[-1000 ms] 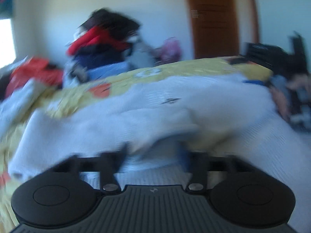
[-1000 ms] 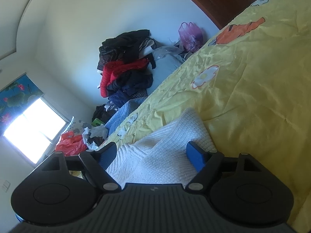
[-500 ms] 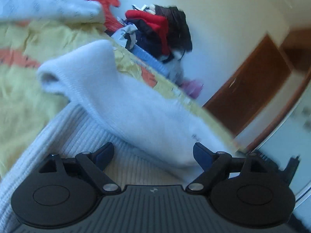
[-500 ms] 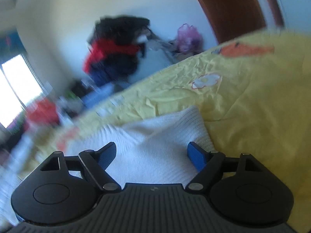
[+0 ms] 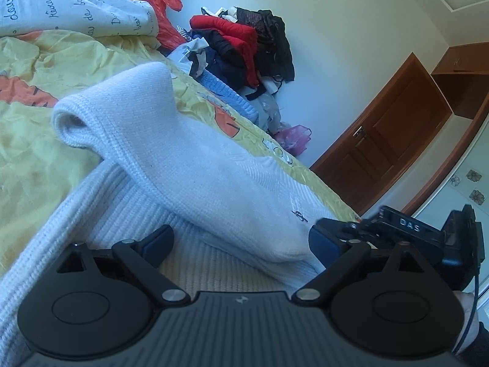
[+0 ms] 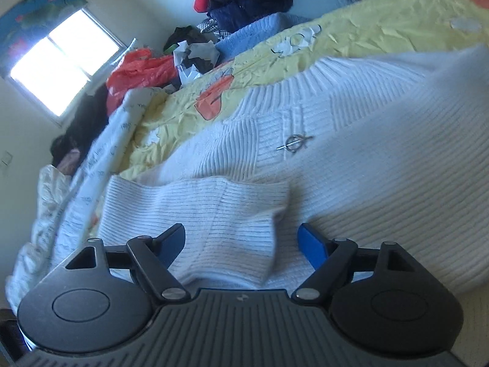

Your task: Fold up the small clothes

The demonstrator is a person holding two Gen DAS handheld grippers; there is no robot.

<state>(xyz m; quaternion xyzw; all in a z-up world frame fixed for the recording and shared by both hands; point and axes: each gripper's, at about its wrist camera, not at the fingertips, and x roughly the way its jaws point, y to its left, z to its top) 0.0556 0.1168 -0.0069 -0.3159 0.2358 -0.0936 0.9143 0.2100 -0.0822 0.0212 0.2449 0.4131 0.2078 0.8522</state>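
White ribbed knit fills both views: a small sweater (image 5: 214,183) lies spread on the bed's yellow cover (image 5: 36,153), which bears orange carrot prints. In the left wrist view one sleeve (image 5: 128,116) is folded across the body, its open cuff pointing toward the crumpled lettered sheet (image 5: 76,9).

The left claw (image 5: 241,244) stands spread wide over the sweater's hem, and its jaws have just been opening; the knit lies between the blue pads, but they do not press on it.

The right claw (image 6: 241,244) is also spread, with a ribbed sleeve cuff (image 6: 198,214) lying loose between its fingers (neither pad touches it). A small embroidered mark (image 6: 295,143) shows on the chest beyond.

A heap of red and dark clothes (image 5: 244,42) sits past the bed.
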